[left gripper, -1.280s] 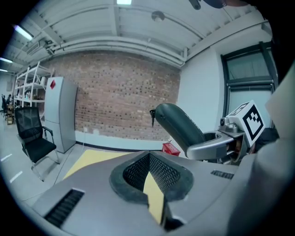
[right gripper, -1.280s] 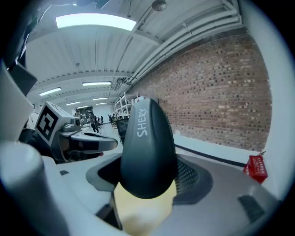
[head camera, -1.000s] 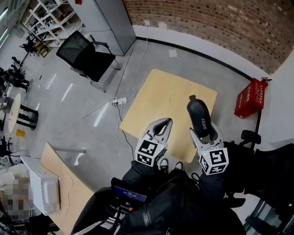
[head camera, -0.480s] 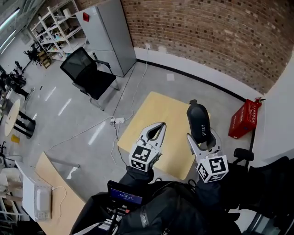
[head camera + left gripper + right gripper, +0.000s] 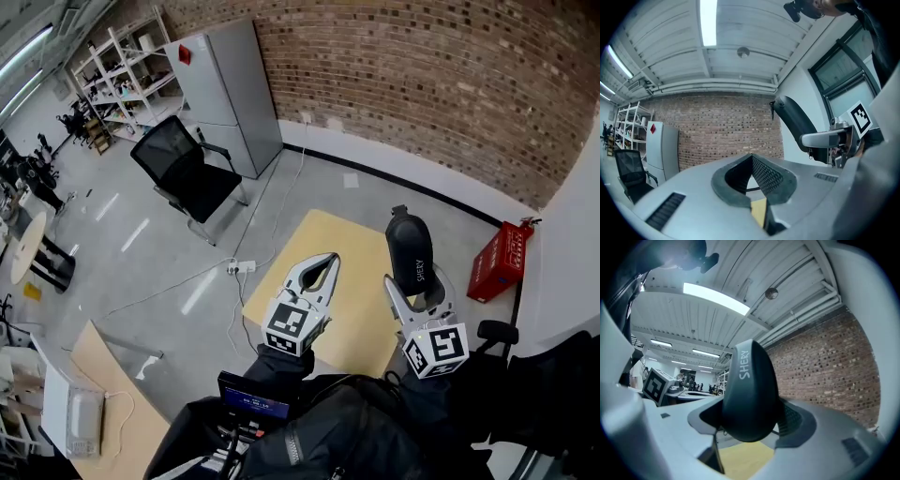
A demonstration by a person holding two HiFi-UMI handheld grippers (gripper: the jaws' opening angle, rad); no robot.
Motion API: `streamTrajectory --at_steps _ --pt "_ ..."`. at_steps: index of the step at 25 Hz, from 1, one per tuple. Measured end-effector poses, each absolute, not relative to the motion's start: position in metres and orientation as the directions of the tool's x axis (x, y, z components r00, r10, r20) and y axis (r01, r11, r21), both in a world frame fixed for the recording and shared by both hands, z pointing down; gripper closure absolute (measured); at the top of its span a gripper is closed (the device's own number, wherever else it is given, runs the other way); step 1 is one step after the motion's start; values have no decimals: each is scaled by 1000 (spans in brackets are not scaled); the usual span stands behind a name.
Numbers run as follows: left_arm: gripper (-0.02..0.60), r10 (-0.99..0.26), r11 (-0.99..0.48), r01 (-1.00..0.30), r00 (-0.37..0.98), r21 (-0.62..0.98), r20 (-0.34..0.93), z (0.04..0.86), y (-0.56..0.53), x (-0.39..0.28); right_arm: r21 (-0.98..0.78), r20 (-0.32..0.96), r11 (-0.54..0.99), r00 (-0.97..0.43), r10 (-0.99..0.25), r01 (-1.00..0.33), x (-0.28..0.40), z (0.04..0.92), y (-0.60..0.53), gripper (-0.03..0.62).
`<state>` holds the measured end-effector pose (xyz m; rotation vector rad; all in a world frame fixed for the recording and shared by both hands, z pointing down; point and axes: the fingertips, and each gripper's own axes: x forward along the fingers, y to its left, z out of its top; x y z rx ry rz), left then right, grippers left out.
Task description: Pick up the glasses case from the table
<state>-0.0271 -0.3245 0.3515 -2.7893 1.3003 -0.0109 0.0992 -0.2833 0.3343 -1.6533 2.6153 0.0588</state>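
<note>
one case, gripped by its near end in the right claw

both grippers hang above the pale wooden table, and the relation that matters lies on the right side. the glasses case sits between the jaws of the right gripper, which are clenched on its near end. in the right gripper view the dark shell fills the gap between the pads, and the tabletop shows below it with clear space between, so i judge the case to be off the table rather than resting on it.

its long axis runs along the jaws themselves — straight out from the claw, away from the person and toward the brick wall. the rounded far end reaches well past the fingertips, and the white lettering runs lengthwise down the upper face. since the right gripper view takes in ceiling and wall, the case seems to point forward and somewhat upward, not level.

the left gripper is near, to the case's left, and aimed much the same way. its jaws are closed together on nothing, with only a sliver of tabletop showing beneath the pads in its own view. the case shows there as a dark bar rising at the right.

the lift looks essentially made. because the hold is at one end with much of the shell overhanging, the likeliest trouble is the case pivoting in the pads — a steady clamp matters more than any further reach
</note>
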Motion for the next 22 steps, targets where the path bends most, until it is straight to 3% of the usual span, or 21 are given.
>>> streamTrajectory --at_steps 22 --pt "581 -768 -638 -768 640 -61 -25 352 -333 -20 16 -94 456 -455 -885 -890 98 327 -290 263"
